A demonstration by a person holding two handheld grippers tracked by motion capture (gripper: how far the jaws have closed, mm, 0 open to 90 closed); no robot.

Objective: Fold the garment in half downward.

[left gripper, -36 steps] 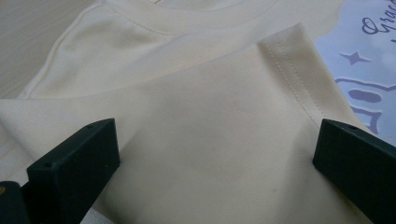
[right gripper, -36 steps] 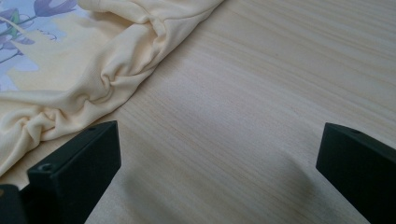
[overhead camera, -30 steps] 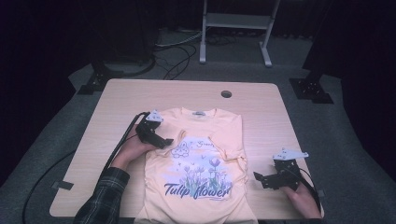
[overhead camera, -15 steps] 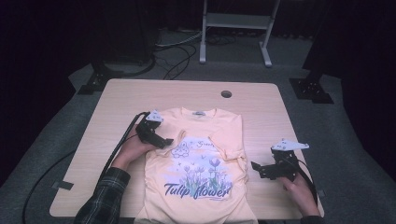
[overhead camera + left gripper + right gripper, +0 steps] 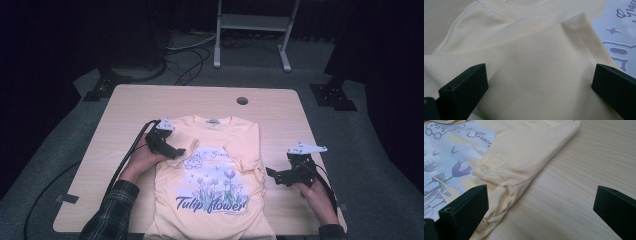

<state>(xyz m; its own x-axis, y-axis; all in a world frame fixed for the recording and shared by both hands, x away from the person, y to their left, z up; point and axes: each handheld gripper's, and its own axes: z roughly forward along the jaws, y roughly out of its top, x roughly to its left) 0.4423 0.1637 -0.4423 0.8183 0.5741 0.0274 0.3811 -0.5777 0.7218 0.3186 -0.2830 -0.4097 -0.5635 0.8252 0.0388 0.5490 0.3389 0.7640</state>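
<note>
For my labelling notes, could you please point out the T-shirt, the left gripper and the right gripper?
T-shirt (image 5: 210, 192), high view, on the printed chest.
Left gripper (image 5: 176, 152), high view, between its jaw tips.
Right gripper (image 5: 270, 175), high view, between its jaw tips.

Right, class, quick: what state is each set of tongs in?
Left tongs: open, over the folded T-shirt, holding nothing.
Right tongs: open, beside the shirt's edge, holding nothing.

**Right gripper closes in on the shirt**

The right gripper (image 5: 272, 175) has moved left across the table (image 5: 280, 115) toward the T-shirt's (image 5: 220, 150) right edge, jaws apart, now just beside the folded sleeve (image 5: 506, 173).
</note>
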